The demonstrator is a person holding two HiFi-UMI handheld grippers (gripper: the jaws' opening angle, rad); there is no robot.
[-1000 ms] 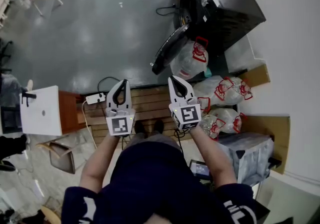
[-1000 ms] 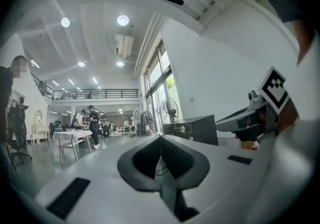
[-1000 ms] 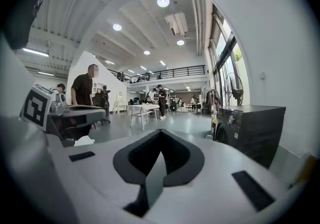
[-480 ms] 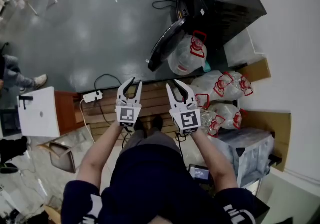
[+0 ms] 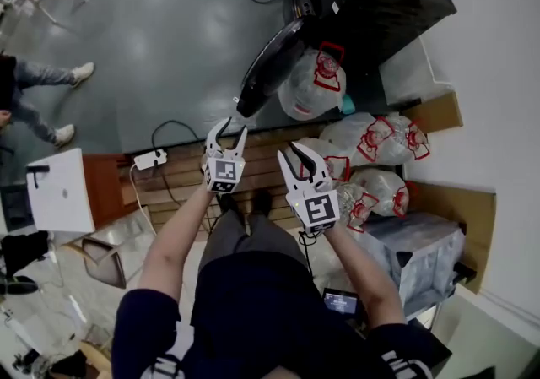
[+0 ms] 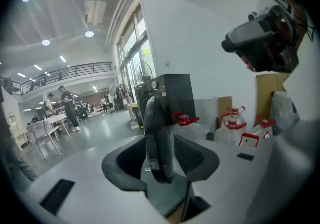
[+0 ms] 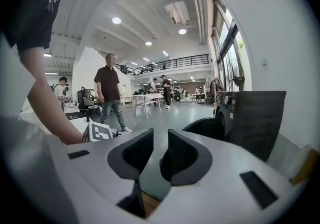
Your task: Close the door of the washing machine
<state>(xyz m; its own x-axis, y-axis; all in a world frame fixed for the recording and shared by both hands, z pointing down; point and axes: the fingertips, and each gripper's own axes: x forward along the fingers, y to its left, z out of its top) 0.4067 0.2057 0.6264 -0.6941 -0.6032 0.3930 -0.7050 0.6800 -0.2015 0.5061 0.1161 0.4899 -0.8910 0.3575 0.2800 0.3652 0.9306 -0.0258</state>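
Left claw (image 5: 229,131) dropped, opening, empty; door (image 5: 270,65) ajar.

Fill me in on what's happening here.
A person holds tongs in each hand, facing a black washing machine whose door hangs open. The left tongs are opening, aimed toward the door, with nothing between them. The right tongs stand slightly apart, also empty. Neither touches the door yet.
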